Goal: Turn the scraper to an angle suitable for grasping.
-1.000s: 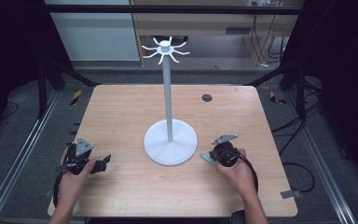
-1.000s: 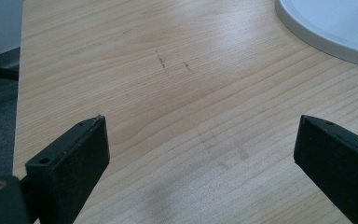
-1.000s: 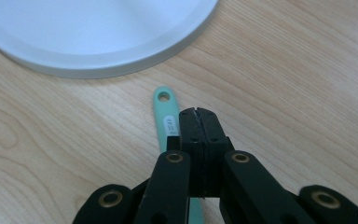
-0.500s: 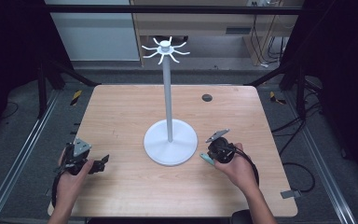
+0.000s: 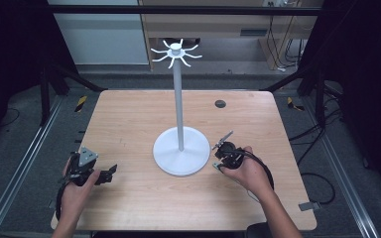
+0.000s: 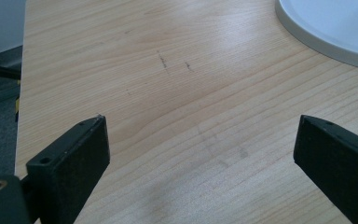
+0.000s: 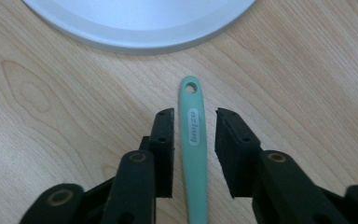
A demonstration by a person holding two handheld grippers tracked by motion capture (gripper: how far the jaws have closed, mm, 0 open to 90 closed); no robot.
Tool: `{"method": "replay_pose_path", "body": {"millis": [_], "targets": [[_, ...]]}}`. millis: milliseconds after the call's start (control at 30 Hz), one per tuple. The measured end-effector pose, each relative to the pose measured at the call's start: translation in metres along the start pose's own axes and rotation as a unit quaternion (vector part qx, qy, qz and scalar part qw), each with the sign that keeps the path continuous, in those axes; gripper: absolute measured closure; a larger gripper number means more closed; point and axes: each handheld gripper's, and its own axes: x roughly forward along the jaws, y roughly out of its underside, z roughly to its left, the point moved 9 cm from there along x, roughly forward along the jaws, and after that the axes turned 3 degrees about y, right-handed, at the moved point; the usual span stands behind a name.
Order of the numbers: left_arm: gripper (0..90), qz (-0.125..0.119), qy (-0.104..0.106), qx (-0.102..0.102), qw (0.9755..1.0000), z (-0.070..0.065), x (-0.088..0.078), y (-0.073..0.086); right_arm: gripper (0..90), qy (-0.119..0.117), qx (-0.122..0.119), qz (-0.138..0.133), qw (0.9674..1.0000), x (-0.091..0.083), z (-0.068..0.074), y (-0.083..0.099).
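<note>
So the big light wooden table (image 5: pixel 129 124) has the tall white hanger stand with the round base and spiky hook crown (image 5: pixel 179 104) sitting in the middle, and that hasn't budged. What did change: over the last second I rolled my right gripper (image 7: pixel 193 154) over and tipped it down, so its grey plate now stands up on edge in the high view instead of lying flat. My jaws now sit either side of the mint-green plastic utensil handle with the hanging hole at its tip (image 7: pixel 193 140), which lies flat on the wood just short of the stand's base. Small gaps show on both sides, so I'm not squeezing yet, just straddling it. I'd guess that means the grab is lined up and closing comes next, then probably hanging it by that hole.

My left gripper (image 5: pixel 87 168) basically stayed parked near the front left corner, jaws spread wide over bare wood, holding nothing.
</note>
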Motion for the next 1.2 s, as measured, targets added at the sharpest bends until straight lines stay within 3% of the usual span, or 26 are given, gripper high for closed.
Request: {"method": "replay_pose_path", "body": {"millis": [200,333,700,1200], "targets": [[3.2,0.002,0.002,0.002,1.0,-0.001,0.001,0.001,63.1,0.002,-0.006,0.013,0.9999,-0.003,-0.003,-0.002],[3.2,0.0,0.002,0.005,1.0,-0.002,0.001,0.0,54.5,0.001,0.01,0.019,0.9998,-0.003,-0.007,-0.003],[3.2,0.003,0.002,0.006,1.0,-0.003,0.001,0.0,63.8,-0.014,-0.001,0.046,0.9989,0.009,-0.006,0.0],[3.4,0.005,0.005,0.008,0.9999,-0.004,0.002,0.001,66.9,-0.021,0.0,0.067,0.9976,0.024,-0.005,0.001]]}}
